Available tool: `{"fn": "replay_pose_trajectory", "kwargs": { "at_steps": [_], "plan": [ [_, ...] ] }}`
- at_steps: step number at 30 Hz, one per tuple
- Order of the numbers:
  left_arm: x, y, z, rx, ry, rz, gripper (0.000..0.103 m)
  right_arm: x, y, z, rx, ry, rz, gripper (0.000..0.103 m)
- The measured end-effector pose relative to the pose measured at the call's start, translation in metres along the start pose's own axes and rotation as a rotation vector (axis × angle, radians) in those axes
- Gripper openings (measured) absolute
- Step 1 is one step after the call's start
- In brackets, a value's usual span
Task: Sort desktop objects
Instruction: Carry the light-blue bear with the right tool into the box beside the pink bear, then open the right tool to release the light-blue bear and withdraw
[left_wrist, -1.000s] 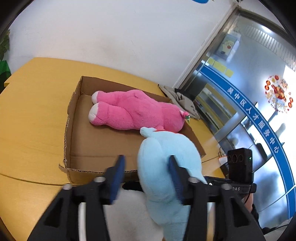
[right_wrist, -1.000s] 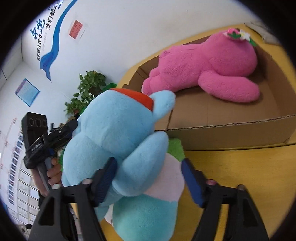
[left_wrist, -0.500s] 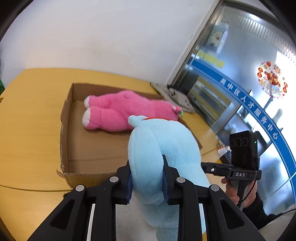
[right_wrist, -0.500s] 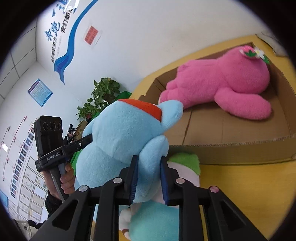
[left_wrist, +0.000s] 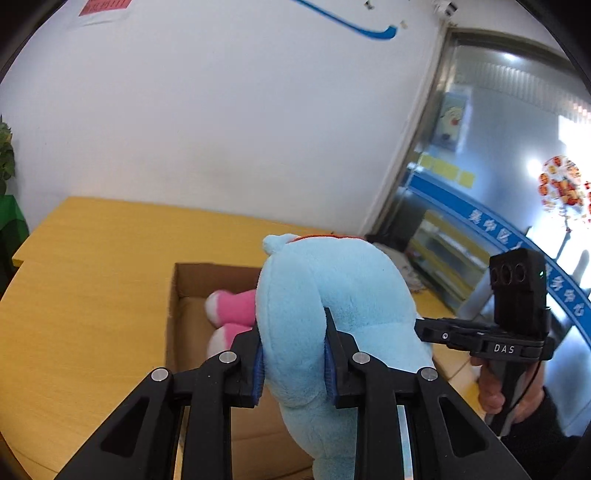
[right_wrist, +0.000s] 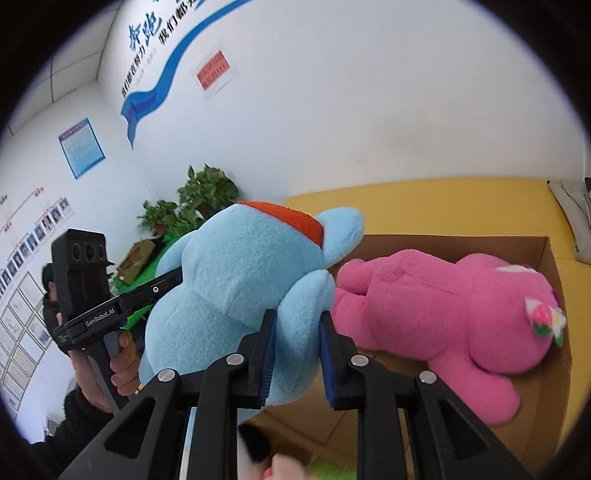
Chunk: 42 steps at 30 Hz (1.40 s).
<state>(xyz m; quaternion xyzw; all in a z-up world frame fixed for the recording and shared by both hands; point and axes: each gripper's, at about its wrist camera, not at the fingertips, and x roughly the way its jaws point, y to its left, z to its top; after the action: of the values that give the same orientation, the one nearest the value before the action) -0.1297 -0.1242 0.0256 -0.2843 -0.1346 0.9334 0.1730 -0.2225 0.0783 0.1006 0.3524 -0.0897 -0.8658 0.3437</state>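
A light blue plush toy (left_wrist: 332, 295) with an orange patch on its head (right_wrist: 240, 273) hangs in the air over the near edge of a shallow cardboard box (left_wrist: 192, 280). My left gripper (left_wrist: 293, 360) is shut on one side of the blue plush. My right gripper (right_wrist: 295, 350) is shut on its arm from the other side. A pink plush (right_wrist: 443, 317) lies on its side inside the box (right_wrist: 532, 435); only its feet (left_wrist: 229, 317) show in the left wrist view.
The box sits on a yellow wooden table (left_wrist: 81, 295) against a white wall. A grey cloth (right_wrist: 572, 218) lies at the table's far right. Potted plants (right_wrist: 192, 206) stand beyond the table's left end. Glass doors (left_wrist: 480, 184) stand to the right.
Both grippers have closed on the blue plush and lifted it higher and toward the box. Both views now look more level, with more wall showing.
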Motion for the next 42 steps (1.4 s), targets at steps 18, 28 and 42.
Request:
{"fn": "replay_pose_trajectory", "kwargs": {
  "at_steps": [18, 28, 42],
  "plan": [
    [0.077, 0.056, -0.053, -0.007, 0.266, 0.171, 0.026, 0.117, -0.019, -0.025, -0.016, 0.214, -0.118, 0.021],
    [0.078, 0.050, -0.057, 0.039, 0.271, 0.258, 0.035, 0.139, -0.027, -0.050, -0.011, 0.302, -0.142, 0.031],
    [-0.066, -0.016, -0.060, -0.023, 0.064, 0.302, 0.103, -0.012, -0.007, -0.072, -0.070, -0.128, -0.448, 0.103]
  ]
}}
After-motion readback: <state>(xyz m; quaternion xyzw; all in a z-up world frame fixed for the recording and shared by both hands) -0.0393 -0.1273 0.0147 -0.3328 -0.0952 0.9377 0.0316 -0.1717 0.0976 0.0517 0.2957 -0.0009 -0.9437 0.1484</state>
